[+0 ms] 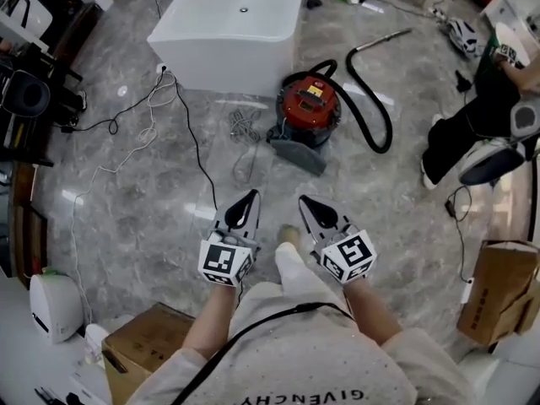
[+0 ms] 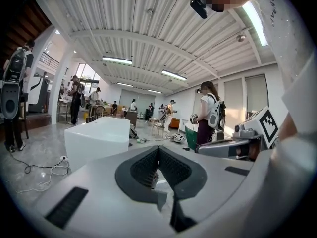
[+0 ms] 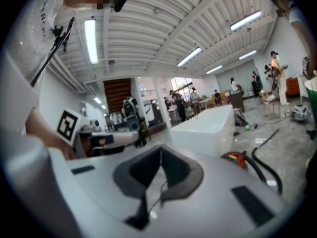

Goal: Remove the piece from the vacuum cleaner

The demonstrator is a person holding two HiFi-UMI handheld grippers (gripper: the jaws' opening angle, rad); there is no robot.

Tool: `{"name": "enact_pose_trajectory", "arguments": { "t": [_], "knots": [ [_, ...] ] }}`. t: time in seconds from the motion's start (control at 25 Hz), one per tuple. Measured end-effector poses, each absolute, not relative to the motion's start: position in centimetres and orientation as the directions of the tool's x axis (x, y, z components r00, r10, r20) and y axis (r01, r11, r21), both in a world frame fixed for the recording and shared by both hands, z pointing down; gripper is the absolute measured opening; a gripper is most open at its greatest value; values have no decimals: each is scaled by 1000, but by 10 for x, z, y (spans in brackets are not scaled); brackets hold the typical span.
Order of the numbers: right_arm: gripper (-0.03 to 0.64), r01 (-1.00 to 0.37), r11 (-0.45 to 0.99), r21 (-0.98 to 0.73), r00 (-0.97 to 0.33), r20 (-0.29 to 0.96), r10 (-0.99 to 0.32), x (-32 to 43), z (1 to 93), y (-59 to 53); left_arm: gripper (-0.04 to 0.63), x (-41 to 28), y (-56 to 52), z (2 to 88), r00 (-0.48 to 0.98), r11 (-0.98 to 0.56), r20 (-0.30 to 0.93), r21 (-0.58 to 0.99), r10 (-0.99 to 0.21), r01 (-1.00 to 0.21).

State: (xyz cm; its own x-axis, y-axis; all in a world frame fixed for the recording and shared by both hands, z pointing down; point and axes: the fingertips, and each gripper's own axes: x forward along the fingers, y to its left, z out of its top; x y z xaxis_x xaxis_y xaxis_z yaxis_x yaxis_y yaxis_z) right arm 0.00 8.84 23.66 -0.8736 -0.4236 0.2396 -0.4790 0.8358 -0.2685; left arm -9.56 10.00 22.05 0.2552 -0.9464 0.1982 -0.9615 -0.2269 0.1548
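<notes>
While left gripper (image 1: pixel 251 196) and right gripper (image 1: pixel 305 201) are both clenched on nothing, vacuum (image 1: pixel 310 101) sits on floor (image 1: pixel 152 218) well ahead of them; hose (image 1: pixel 377 118) probably light, floppy; grab its stiff end at the body.

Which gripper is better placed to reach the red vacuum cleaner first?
Probably the right gripper: the vacuum cleaner lies almost straight ahead of it and shows in the right gripper view. The left gripper faces the white tub. Both are shut and empty.
</notes>
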Motion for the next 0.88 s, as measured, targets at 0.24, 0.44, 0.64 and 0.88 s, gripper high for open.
{"name": "enact_pose_trajectory", "arguments": {
  "t": [0.24, 0.44, 0.64, 0.88],
  "knots": [
    [15, -515, 820, -250, -852, 259, -456, 4, 244, 53, 20, -97, 65, 224, 292, -261, 201, 164, -935, -951],
    [15, -560, 786, -263, -823, 288, -490, 14, 254, 35, 20, -93, 38, 227, 334, -309, 227, 139, -915, -941],
    [15, -589, 764, -264, -798, 343, -496, 17, 285, 21, 21, -80, 7, 256, 434, -418, 280, 116, -856, -901],
    [15, -641, 712, -287, -756, 391, -524, 10, 318, -12, 21, -76, -46, 289, 499, -472, 284, 161, -819, -867]
  ]
}}
